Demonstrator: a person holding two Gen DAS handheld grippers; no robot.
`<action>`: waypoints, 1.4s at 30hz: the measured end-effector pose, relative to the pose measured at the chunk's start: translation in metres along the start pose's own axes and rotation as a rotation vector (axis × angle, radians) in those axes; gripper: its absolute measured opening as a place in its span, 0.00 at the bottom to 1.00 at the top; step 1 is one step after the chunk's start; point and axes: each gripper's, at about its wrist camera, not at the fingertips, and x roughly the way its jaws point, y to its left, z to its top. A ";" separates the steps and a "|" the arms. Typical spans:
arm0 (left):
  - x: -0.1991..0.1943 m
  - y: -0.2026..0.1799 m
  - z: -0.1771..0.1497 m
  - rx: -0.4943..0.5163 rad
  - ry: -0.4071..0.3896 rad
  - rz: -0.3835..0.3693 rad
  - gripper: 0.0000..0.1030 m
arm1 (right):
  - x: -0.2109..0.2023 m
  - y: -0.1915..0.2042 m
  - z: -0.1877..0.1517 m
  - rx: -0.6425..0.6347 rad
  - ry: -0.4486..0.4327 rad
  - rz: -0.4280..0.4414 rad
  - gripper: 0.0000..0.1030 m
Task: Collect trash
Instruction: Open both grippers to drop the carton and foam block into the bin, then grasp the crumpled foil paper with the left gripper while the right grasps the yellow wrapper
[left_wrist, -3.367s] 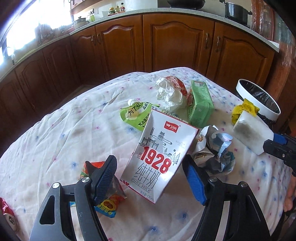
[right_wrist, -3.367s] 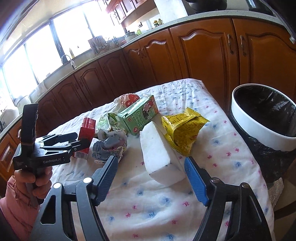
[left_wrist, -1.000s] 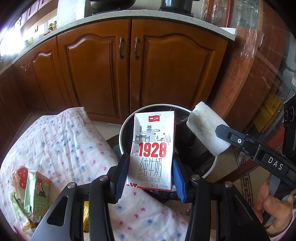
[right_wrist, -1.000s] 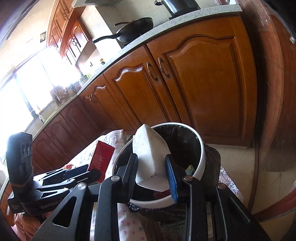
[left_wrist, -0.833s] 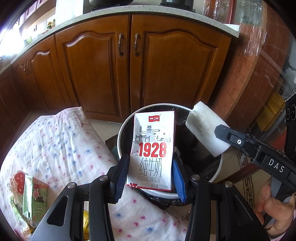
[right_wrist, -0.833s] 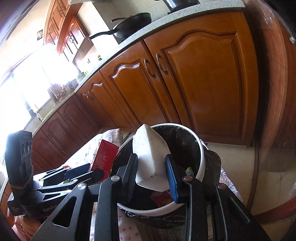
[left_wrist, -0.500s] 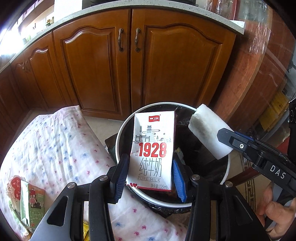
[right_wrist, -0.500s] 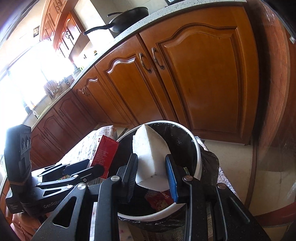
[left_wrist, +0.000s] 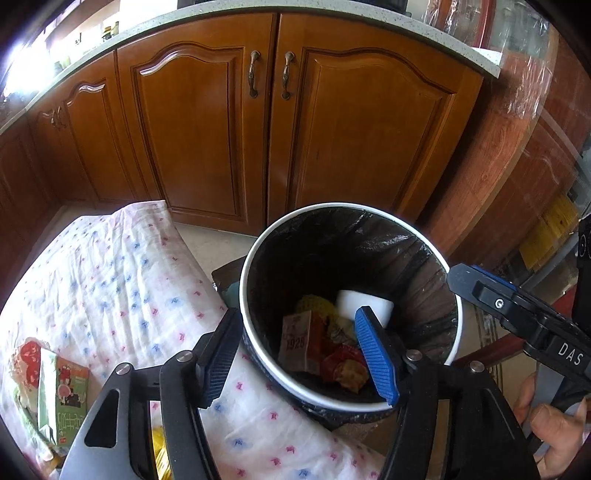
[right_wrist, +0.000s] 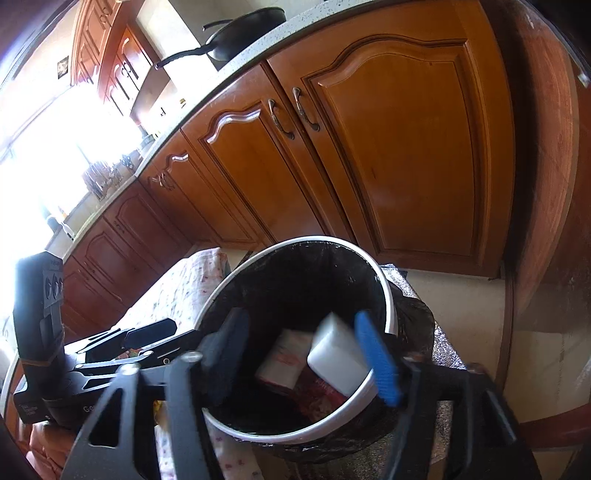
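Both grippers are spread wide with nothing in them, parked right over the round white trash bin (left_wrist: 246, 325) with its crinkly black liner. Left gripper (left_wrist: 299, 363) view looks straight down inside: the 1928 milk carton (left_wrist: 297, 343) sits just past its fingers, with the white foam block (left_wrist: 364, 304) a bit beyond, plus crumpled red and yellow wrappers. Right gripper (right_wrist: 301, 360) view is blurry; the foam block (right_wrist: 336, 356) sits between its fingers, down in the bin (right_wrist: 388, 295). Only the left view shows the green carton (left_wrist: 64, 402), off to its left on the dotted cloth-covered counter (left_wrist: 122, 280).
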 end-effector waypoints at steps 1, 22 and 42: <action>-0.004 0.001 -0.003 -0.007 -0.008 -0.002 0.63 | -0.003 0.000 -0.002 0.003 -0.009 0.002 0.74; -0.125 0.073 -0.152 -0.226 -0.140 0.099 0.71 | -0.048 0.075 -0.089 -0.040 -0.034 0.091 0.96; -0.194 0.142 -0.227 -0.407 -0.152 0.211 0.71 | -0.016 0.162 -0.141 -0.175 0.114 0.106 1.00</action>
